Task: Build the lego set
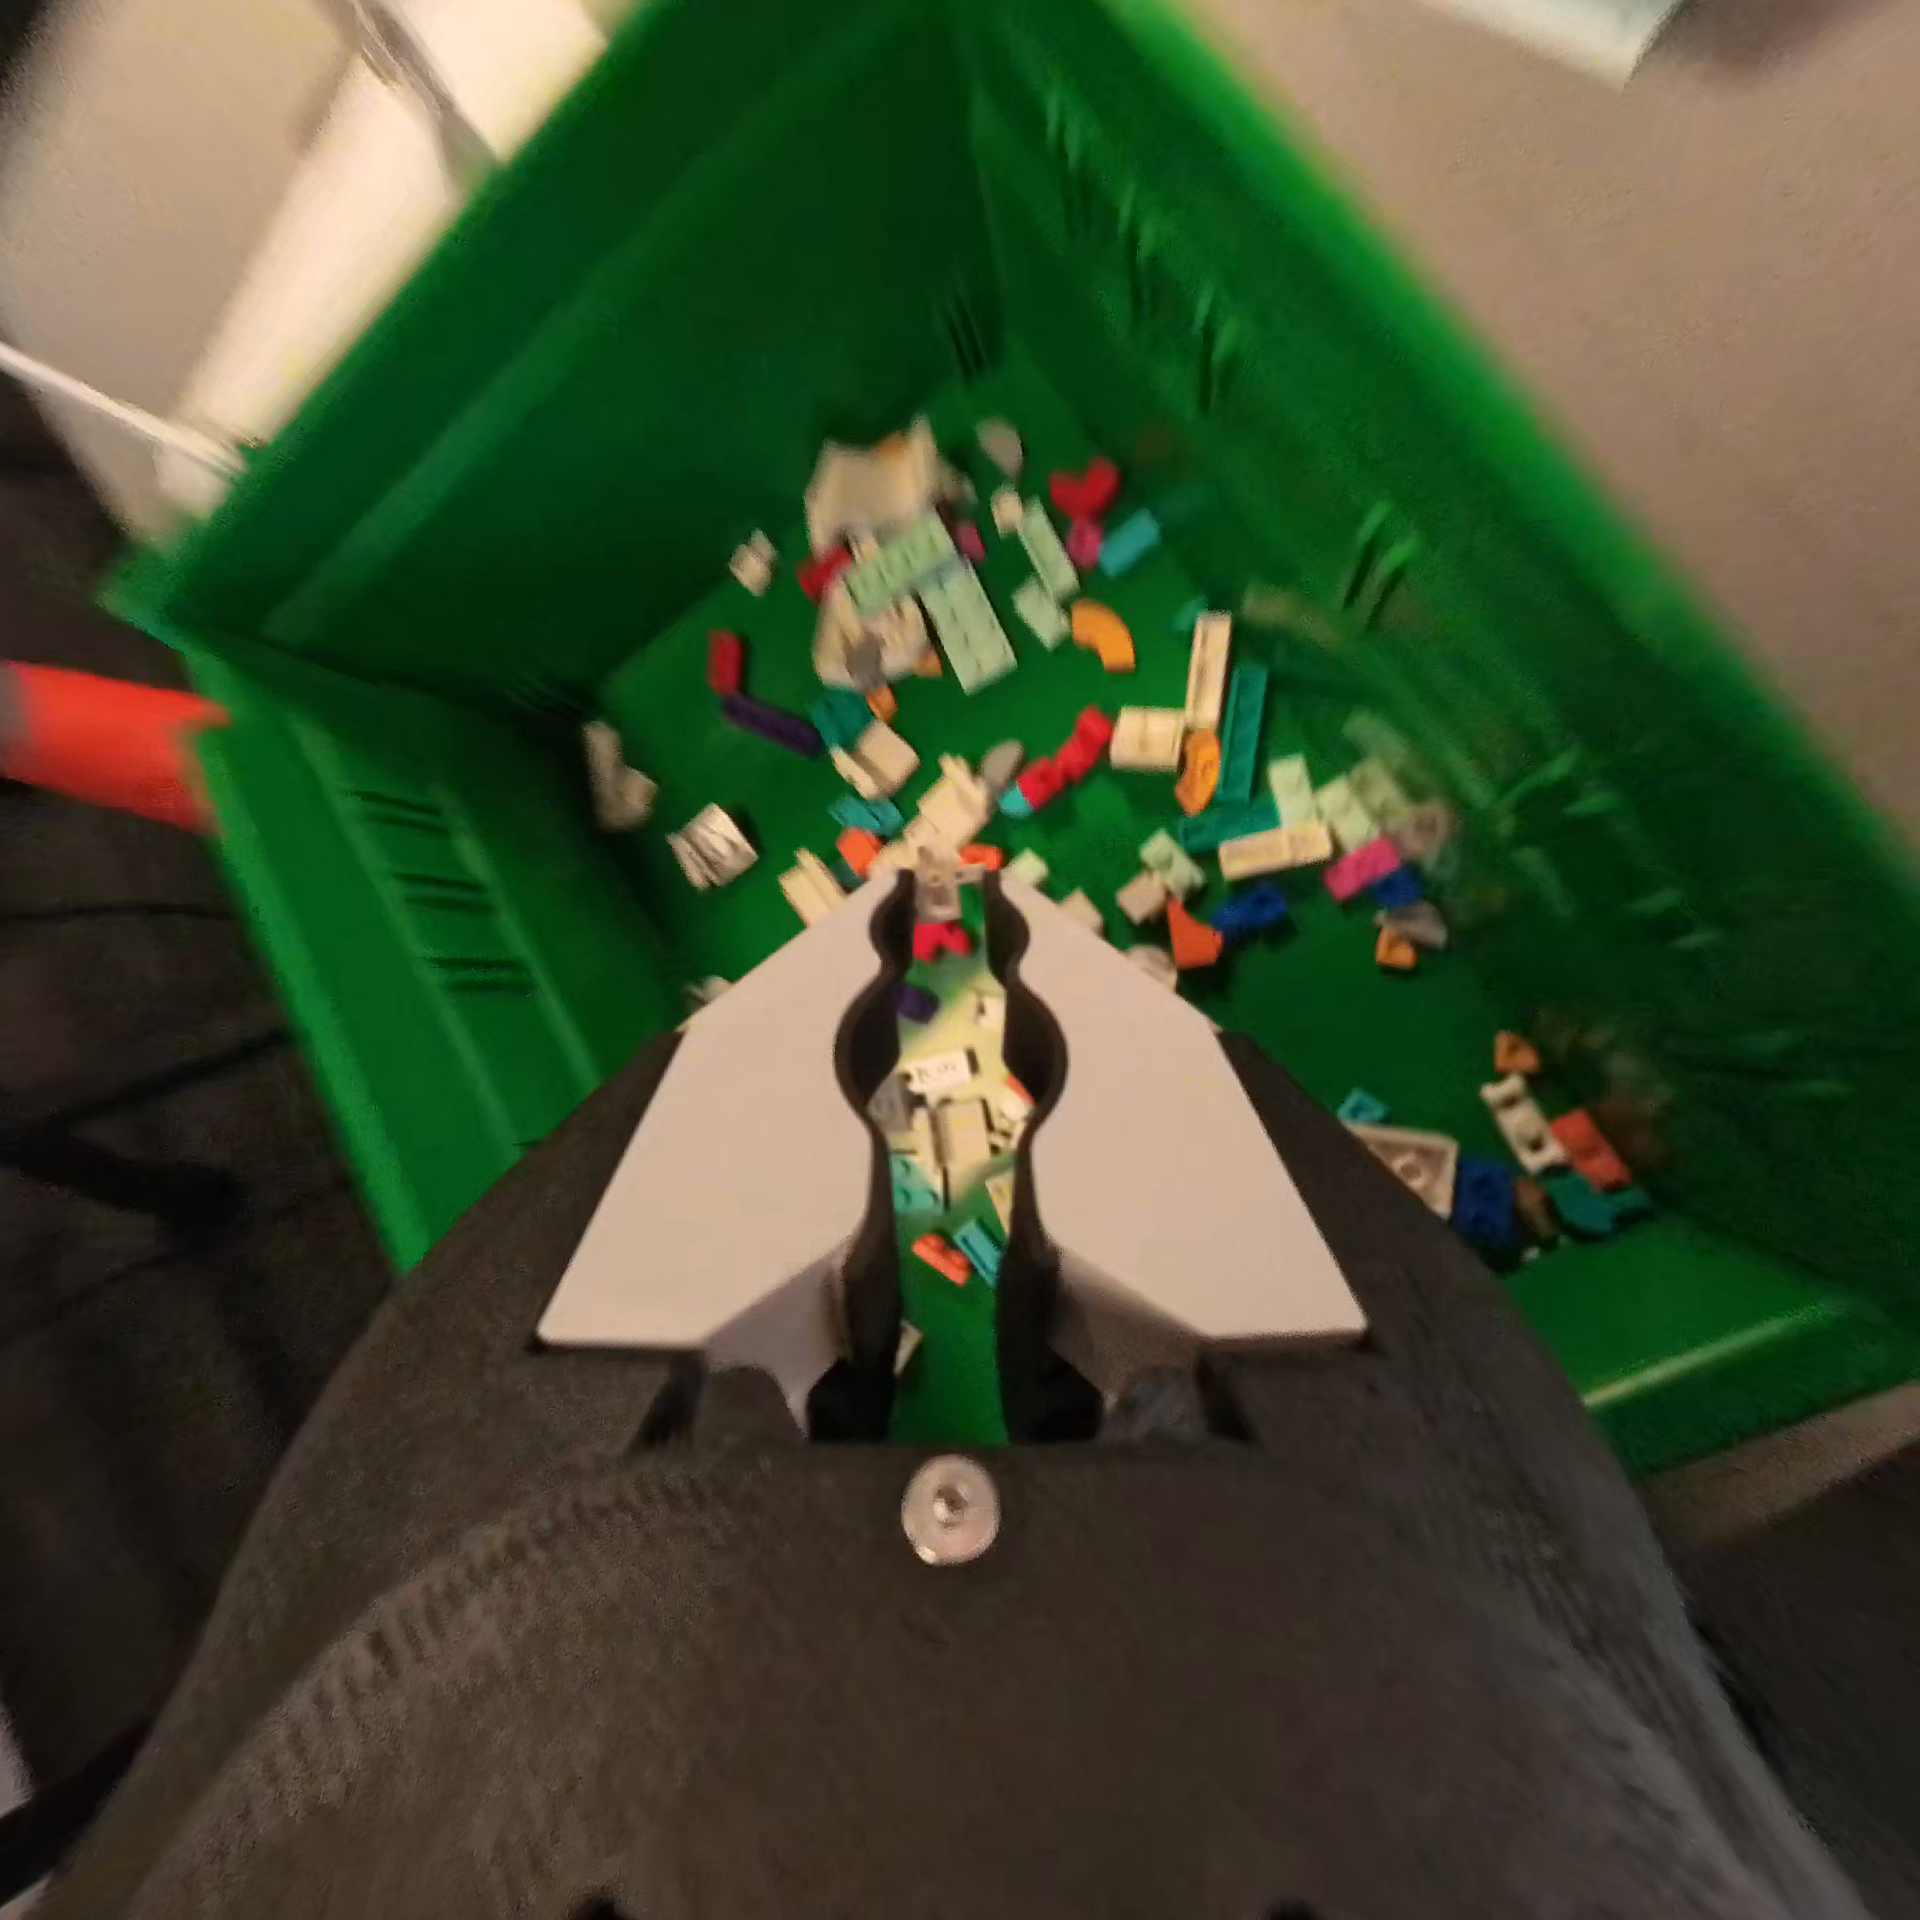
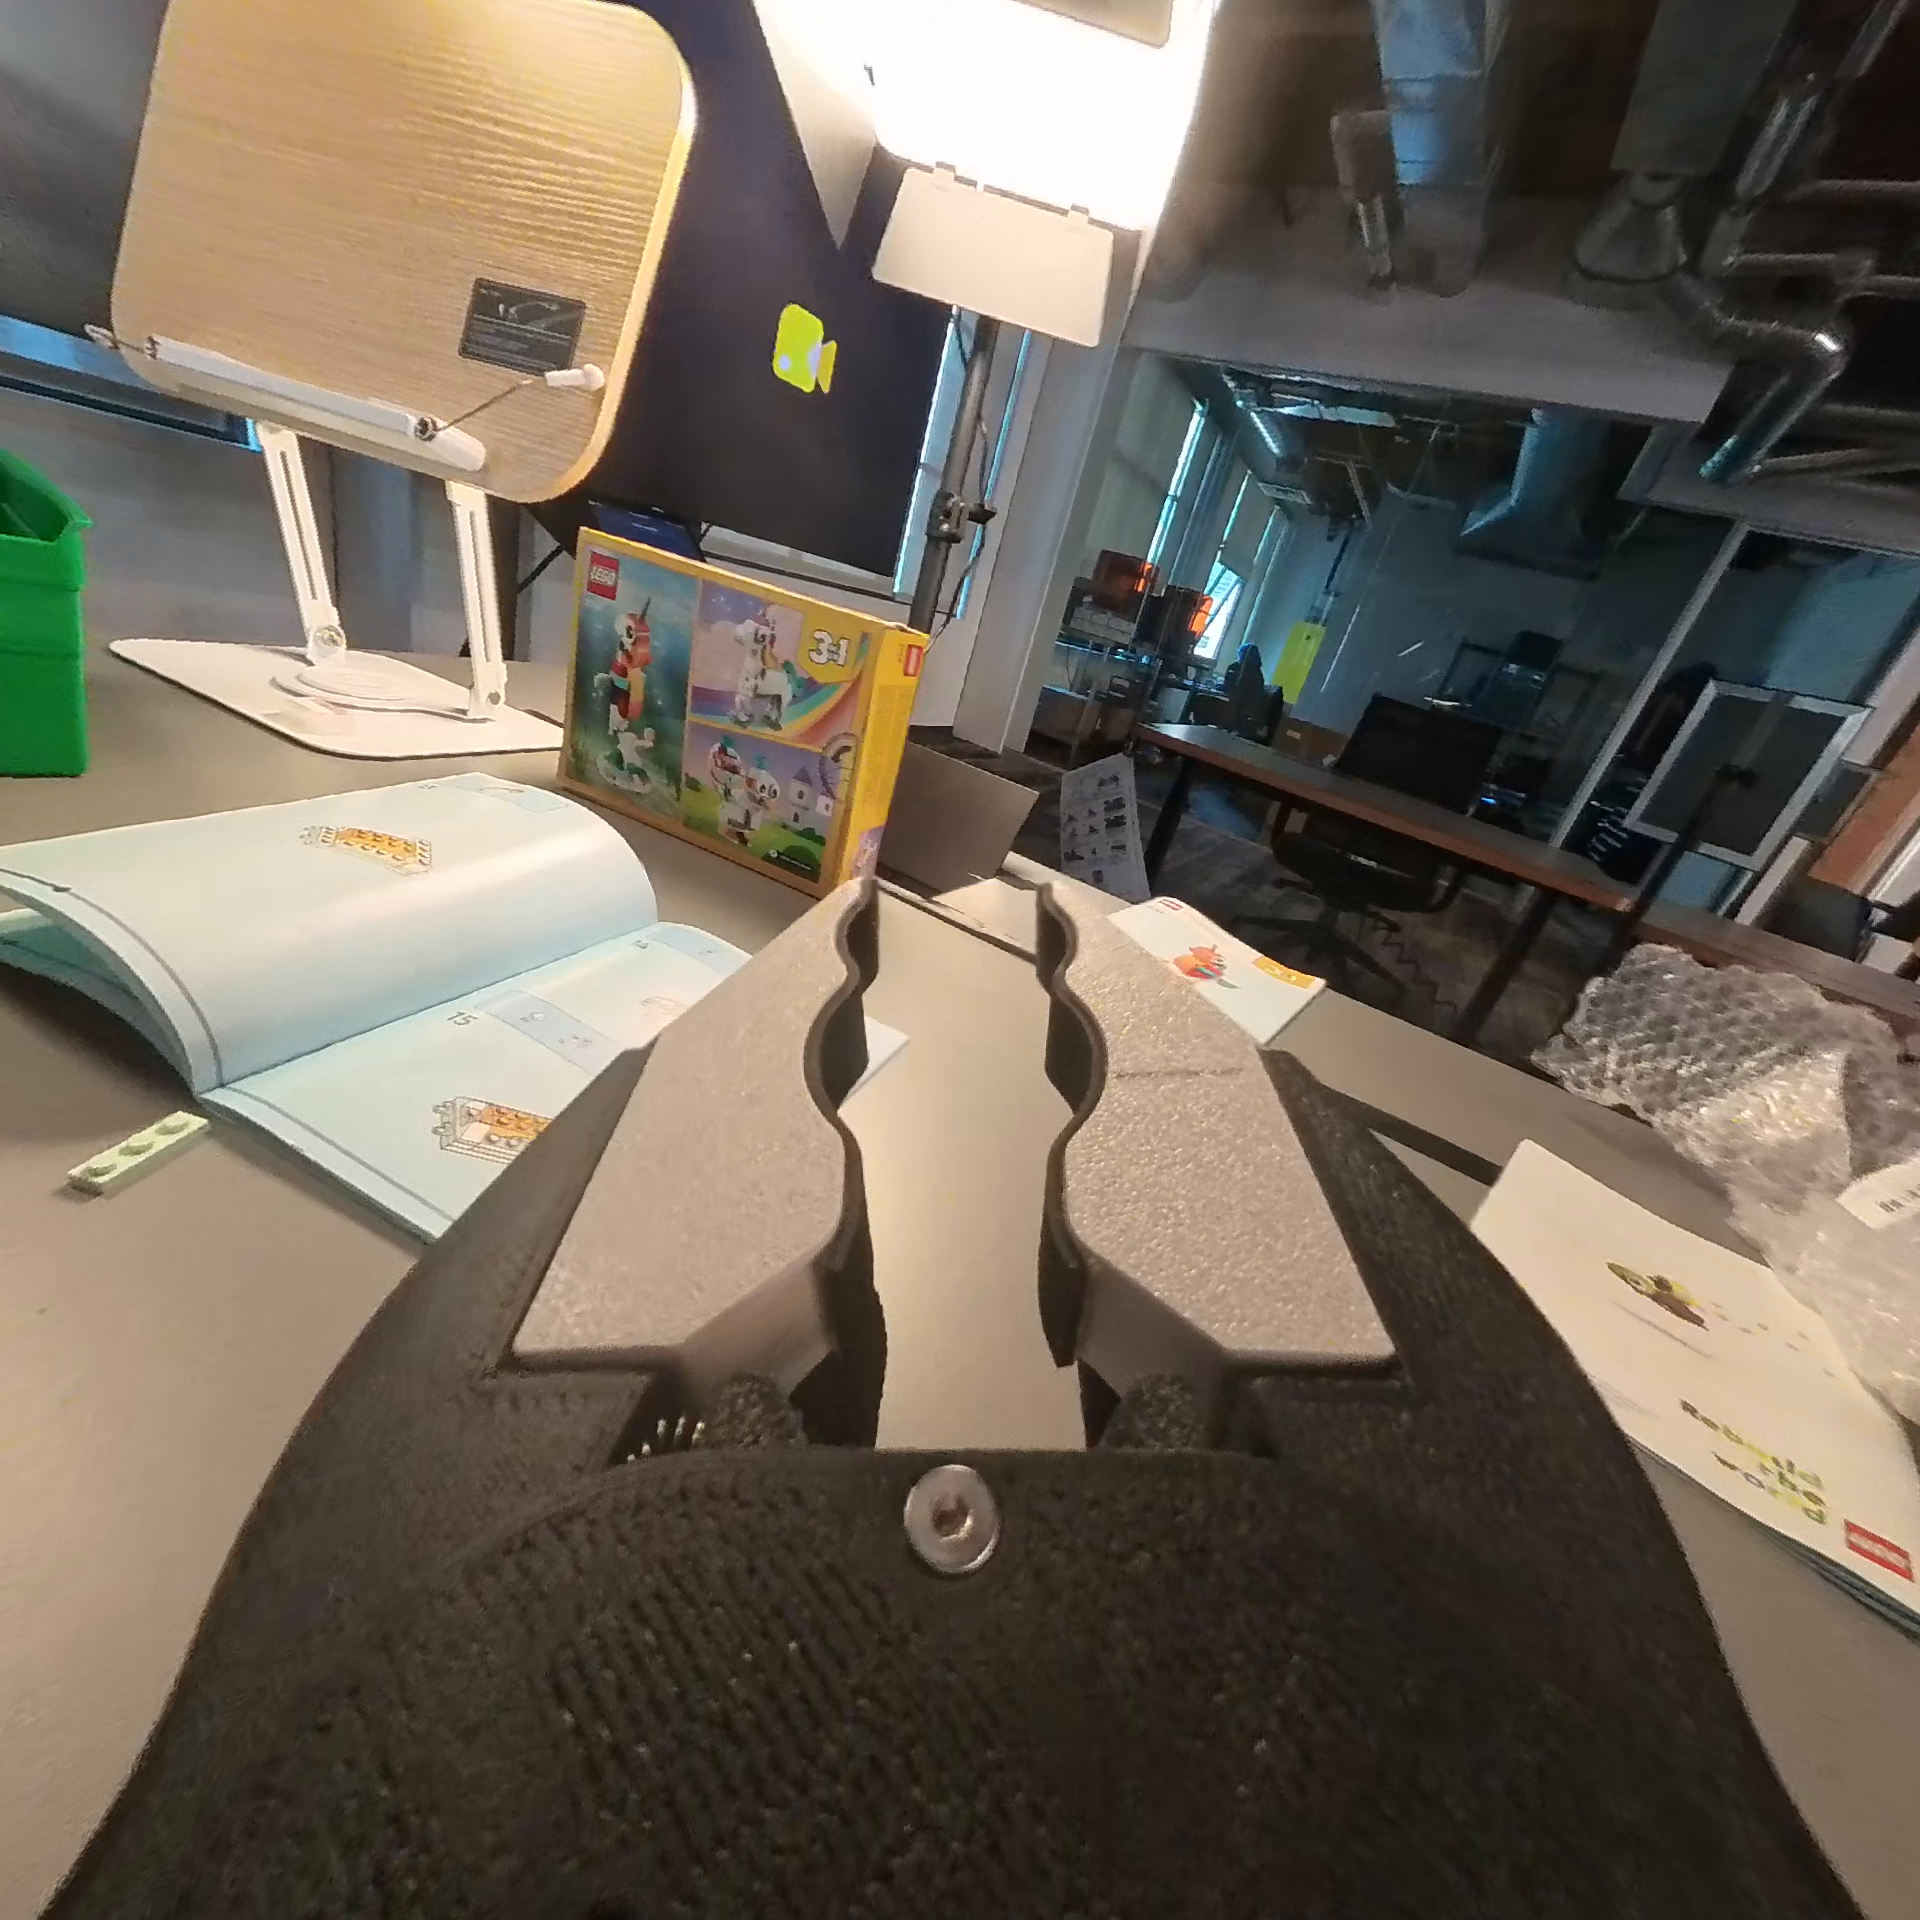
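Note:
In the left wrist view my left gripper (image 1: 943, 883) hangs over a green bin (image 1: 623, 364) whose floor holds many loose bricks (image 1: 1039, 675) of mixed colours. Its tips are nearly closed on a small grey piece (image 1: 938, 899); the view is blurred. In the right wrist view my right gripper (image 2: 956, 904) is open and empty, low over the grey table (image 2: 208, 1351). An open instruction booklet (image 2: 343, 935) lies to its left, with a pale green plate (image 2: 140, 1148) on the table beside it.
The set's yellow box (image 2: 738, 717) stands beyond the right gripper. A wooden book stand (image 2: 395, 239) is at the back left, next to the green bin's corner (image 2: 36, 644). A small booklet (image 2: 1216, 966), a leaflet (image 2: 1704, 1382) and bubble wrap (image 2: 1745, 1060) lie to the right.

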### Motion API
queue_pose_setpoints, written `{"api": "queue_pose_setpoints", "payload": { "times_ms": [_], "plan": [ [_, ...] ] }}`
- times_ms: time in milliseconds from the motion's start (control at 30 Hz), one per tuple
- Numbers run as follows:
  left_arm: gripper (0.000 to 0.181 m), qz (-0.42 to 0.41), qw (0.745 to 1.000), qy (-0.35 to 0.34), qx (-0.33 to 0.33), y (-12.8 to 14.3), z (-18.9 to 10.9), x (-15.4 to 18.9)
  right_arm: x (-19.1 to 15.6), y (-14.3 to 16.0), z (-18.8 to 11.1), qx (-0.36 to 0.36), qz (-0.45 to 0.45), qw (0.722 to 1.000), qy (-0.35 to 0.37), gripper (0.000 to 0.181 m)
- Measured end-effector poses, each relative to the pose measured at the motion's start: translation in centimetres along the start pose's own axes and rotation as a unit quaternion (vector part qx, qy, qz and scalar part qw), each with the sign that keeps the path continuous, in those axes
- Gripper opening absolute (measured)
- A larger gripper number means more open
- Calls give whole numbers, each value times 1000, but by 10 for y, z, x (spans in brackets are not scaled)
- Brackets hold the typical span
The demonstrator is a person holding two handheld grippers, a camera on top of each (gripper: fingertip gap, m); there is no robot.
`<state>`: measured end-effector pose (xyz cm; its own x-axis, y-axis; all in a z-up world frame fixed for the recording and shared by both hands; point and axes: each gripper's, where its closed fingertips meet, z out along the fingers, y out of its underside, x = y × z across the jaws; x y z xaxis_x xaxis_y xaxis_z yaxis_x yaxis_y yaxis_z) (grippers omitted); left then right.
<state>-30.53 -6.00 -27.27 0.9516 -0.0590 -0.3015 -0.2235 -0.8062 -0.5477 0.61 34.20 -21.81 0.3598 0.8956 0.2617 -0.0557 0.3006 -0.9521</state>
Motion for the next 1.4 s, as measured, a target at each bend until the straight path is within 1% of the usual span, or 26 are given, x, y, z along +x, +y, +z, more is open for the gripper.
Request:
{"api": "queue_pose_setpoints", "payload": {
  "times_ms": [33,100,133,167,233,267,333,400,433,467,500,533,567,633,700,733,833,967,1067,1133,1233,1267,1400],
  "plan": [
    [13,14,998,-44,31,-17,-15,-2,-3,0,-1,-1,-4,1000,-6,29],
    [12,41,985,-135,96,-54,-49,1,-13,-1,-1,-4,-16,999,-28,29],
    [12,50,977,-162,127,-73,-65,11,-21,0,0,-6,-24,999,-43,29],
    [12,56,969,-179,164,-92,-78,24,-28,0,-1,-7,-33,998,-59,29],
    [12,60,951,-173,247,-131,-94,65,-43,0,-2,-7,-48,994,-93,29],
    [12,59,941,-162,291,-149,-97,87,-50,0,-3,-5,-54,993,-109,29],
    [12,63,921,-136,361,-179,-92,132,-60,-2,-5,4,-65,989,-134,29],
    [12,75,900,-134,407,-199,-76,166,-68,-6,-8,17,-70,986,-152,28],
    [13,69,894,-127,424,-207,-66,180,-71,-9,-11,26,-70,985,-158,28],
    [12,48,888,-94,448,-217,-57,197,-74,-12,-13,37,-67,984,-163,28],
    [12,16,873,-32,486,-229,-53,219,-77,-16,-16,50,-60,982,-170,28],
    [12,-23,852,38,521,-240,-52,240,-83,-22,-21,66,-49,980,-183,28],
    [12,-57,835,89,540,-248,-50,253,-91,-29,-28,80,-44,975,-201,28],
    [12,-110,808,150,559,-262,-41,264,-113,-41,-43,107,-70,963,-239,28],
    [12,-156,783,193,570,-272,-35,267,-139,-51,-60,127,-81,946,-286,22],
    [12,-169,781,200,567,-275,-29,268,-150,-57,-68,133,-67,939,-309,19],
    [12,-170,802,177,545,-278,-8,271,-166,-68,-82,142,-11,925,-353,13],
    [12,-156,831,149,514,-276,13,273,-170,-67,-84,129,57,907,-396,8],
    [12,-105,852,93,504,-274,18,271,-163,-69,-80,111,148,886,-425,8],
    [12,-51,863,50,500,-273,17,274,-163,-65,-77,76,216,860,-456,11],
    [12,22,871,-14,490,-272,19,277,-171,-59,-76,10,325,792,-516,19],
    [12,38,873,-23,486,-272,20,280,-171,-57,-74,-6,348,779,-522,20],
    [12,71,879,-43,469,-271,27,284,-164,-55,-70,-14,375,765,-523,11]
  ]
}}
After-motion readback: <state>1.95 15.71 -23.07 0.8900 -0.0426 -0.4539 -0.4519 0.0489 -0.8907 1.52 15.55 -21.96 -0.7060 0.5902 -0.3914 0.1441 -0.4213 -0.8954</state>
